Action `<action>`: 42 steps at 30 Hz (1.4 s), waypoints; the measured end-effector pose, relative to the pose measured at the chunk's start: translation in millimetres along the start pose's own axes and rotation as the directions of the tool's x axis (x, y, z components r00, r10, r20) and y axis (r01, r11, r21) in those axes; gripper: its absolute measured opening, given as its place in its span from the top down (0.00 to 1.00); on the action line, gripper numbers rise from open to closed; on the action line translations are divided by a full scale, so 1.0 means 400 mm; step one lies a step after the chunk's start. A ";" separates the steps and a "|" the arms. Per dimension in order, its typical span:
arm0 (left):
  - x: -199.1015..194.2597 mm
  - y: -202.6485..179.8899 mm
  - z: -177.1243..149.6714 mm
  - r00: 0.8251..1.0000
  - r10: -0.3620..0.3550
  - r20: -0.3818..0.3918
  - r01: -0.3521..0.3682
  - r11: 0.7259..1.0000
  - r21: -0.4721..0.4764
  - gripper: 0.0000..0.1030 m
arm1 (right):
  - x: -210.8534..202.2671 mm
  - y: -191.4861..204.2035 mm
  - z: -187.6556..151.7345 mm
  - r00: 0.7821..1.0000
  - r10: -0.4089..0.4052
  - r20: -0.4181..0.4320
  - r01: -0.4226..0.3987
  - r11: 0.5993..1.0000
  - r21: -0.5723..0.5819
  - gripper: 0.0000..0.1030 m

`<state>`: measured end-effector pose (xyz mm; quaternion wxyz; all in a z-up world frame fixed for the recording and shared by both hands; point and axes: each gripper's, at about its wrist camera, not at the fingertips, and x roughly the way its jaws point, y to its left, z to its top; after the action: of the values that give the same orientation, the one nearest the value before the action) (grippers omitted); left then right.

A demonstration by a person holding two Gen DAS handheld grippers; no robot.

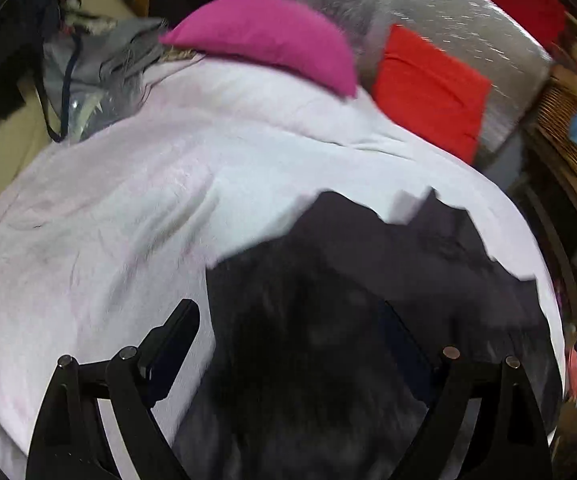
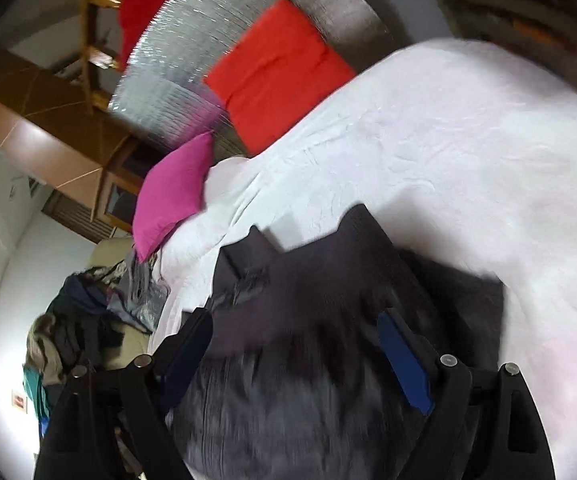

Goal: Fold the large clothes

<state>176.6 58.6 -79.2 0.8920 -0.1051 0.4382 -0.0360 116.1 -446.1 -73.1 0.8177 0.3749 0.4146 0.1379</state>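
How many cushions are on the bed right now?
2: a pink cushion at the far edge of the white bed sheet, and an orange cushion beside it against the silver panel. Others may be hidden.

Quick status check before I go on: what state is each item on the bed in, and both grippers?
dark garment: lying crumpled on the sheet, not held
white sheet: spread over the bed, wrinkled
pink pillow: resting at the sheet's far edge
red cushion: lying flat on the silver mat
left gripper: open, above the garment
right gripper: open, above the garment
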 end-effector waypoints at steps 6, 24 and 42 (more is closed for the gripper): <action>-0.117 -0.081 -0.189 0.996 -0.002 0.084 -0.003 0.998 0.062 0.11 | -0.092 -0.042 -0.262 0.990 0.099 0.098 -0.114 0.980 0.165 0.13; -0.021 0.248 -0.309 0.992 -0.115 -0.053 0.070 0.847 -0.527 0.72 | -0.072 -0.240 -0.355 0.975 -0.169 0.147 0.094 0.904 0.418 0.81; -0.299 -0.053 -0.296 0.959 0.187 0.213 -0.191 0.982 0.002 0.12 | -0.202 0.175 -0.426 0.939 -0.211 0.273 0.257 0.955 -0.148 0.07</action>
<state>10.5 38.3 -52.4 0.9340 -0.0561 0.3484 0.0558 -61.0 -357.1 -39.7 0.9053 0.2610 0.3339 0.0273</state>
